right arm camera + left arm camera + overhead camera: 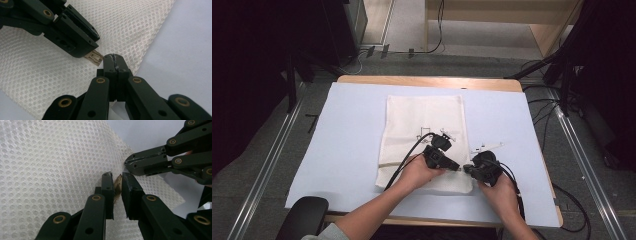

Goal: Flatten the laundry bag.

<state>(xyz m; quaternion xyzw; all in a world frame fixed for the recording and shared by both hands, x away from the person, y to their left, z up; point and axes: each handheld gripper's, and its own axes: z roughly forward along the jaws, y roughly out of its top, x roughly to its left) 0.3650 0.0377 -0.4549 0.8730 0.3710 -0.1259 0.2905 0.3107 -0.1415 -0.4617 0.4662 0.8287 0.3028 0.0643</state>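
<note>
Left gripper (458, 168): down low on the mesh bag (422, 120), jaws almost together with a small tan zipper pull (117, 185) sitting in the gap; can't tell if the pads actually press on it.
Right gripper (467, 170): jaws fully together, clamped on the bag's edge right by that pull, tip to tip with the left one.
Mesh bag: white netting, lying flat in the middle of the table, long way running away from the person.
Zipper pull: at the bag's near right corner, poking out from under the left gripper in the right gripper view (94, 57).
Table cover (347, 145): pale blue sheet under everything.
Hands: both come in from the near edge, close together.
</note>
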